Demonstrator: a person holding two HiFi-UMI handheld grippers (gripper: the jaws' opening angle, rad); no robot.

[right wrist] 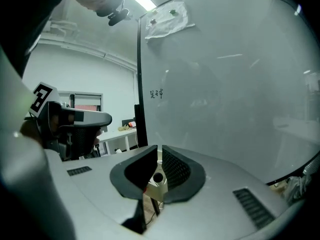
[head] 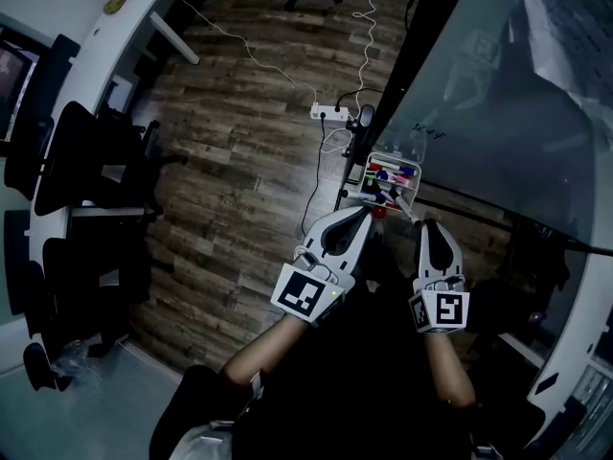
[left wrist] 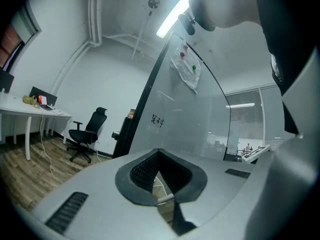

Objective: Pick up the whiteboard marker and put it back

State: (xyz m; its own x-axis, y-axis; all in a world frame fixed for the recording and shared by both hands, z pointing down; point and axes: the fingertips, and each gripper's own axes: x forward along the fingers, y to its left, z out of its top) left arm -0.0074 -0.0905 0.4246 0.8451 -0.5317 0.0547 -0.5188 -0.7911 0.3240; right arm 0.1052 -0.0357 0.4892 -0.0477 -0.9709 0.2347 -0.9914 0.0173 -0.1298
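Observation:
My right gripper [head: 424, 224] points at the glass whiteboard [head: 498, 94], just right of the marker tray [head: 414, 182] fixed to the board's lower edge. In the right gripper view its jaws stand close together on a whiteboard marker [right wrist: 158, 178], seen end-on as a pale barrel with a dark hole. The head view hides that marker behind the gripper. Several coloured markers [head: 388, 172] lie in the tray. My left gripper [head: 365, 211] sits just below the tray, its tips meeting with nothing between them [left wrist: 159, 153].
A white power strip [head: 329, 113] and its cables lie on the wooden floor beside the board's dark frame. Black office chairs [head: 86, 161] stand along a white desk [head: 105, 56] at the left. A sheet [right wrist: 166, 19] is pinned high on the board.

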